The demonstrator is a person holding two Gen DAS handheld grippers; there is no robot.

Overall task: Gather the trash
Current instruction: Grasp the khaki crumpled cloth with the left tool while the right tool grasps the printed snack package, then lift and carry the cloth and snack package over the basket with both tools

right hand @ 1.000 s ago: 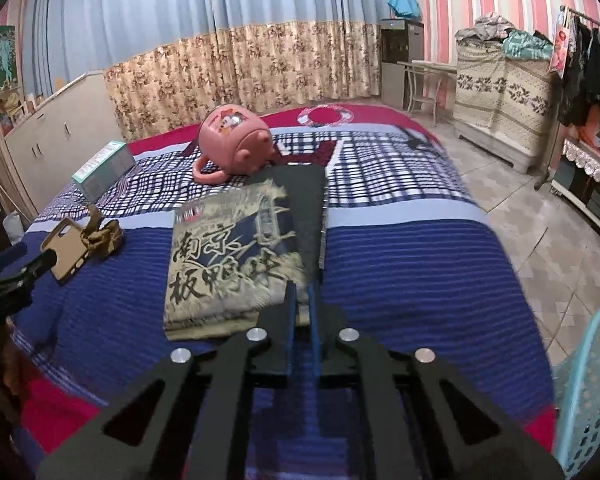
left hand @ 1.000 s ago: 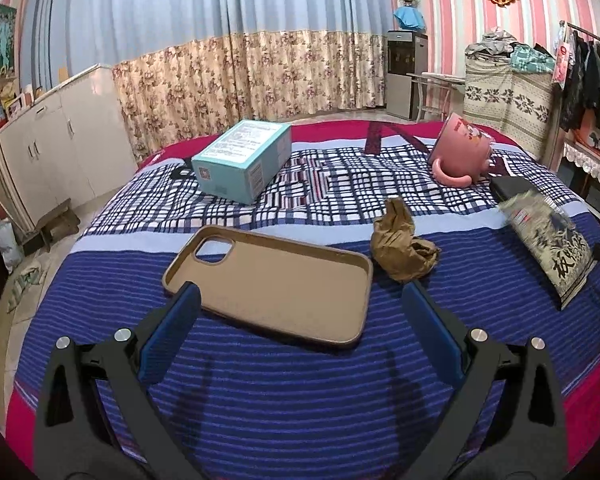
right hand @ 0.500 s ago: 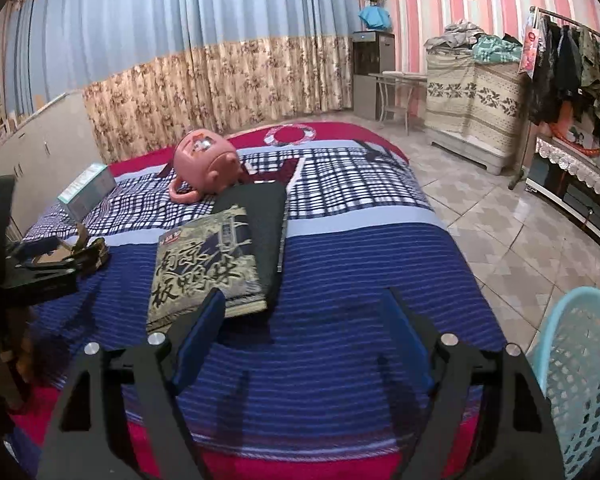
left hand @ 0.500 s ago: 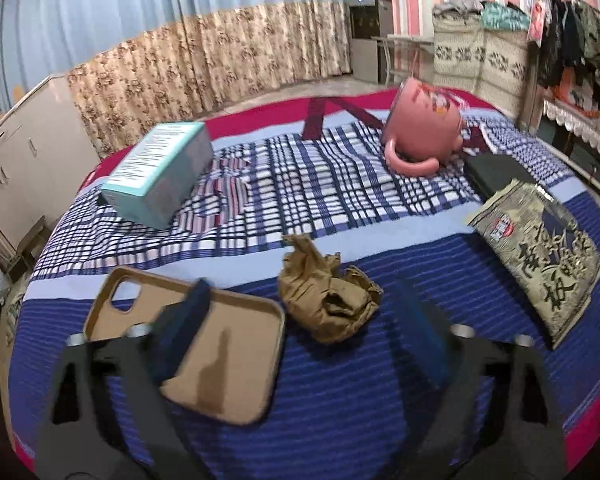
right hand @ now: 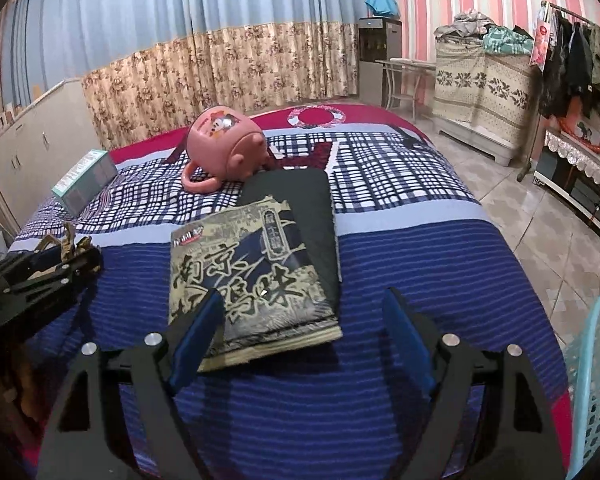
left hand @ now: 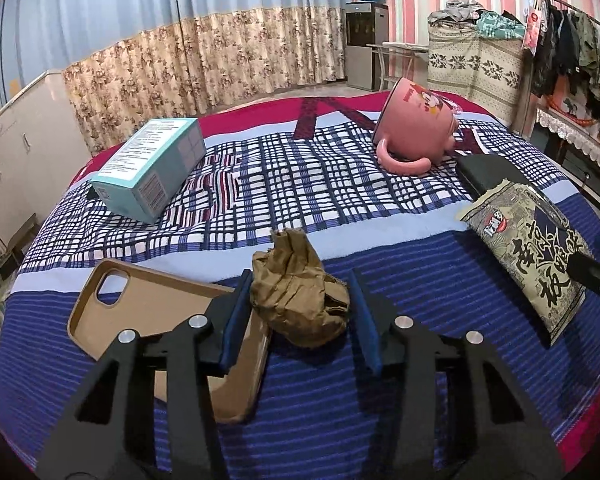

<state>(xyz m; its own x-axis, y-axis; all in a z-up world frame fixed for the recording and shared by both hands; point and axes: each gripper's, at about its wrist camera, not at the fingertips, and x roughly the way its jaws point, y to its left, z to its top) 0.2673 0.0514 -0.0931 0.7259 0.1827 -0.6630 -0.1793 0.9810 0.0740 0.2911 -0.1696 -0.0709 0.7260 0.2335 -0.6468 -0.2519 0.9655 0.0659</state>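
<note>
Only the right wrist view shows the blue basket.

A second ago the left gripper stood wide open over the tan phone case, low in the frame; it has since slid right, and its jaws are closing around the crumpled brown paper at the frame's centre, the left pad touching it. The right gripper, then pinched shut over the printed snack bag, now stands wide, its left pad over the bag's lower left corner.
</note>
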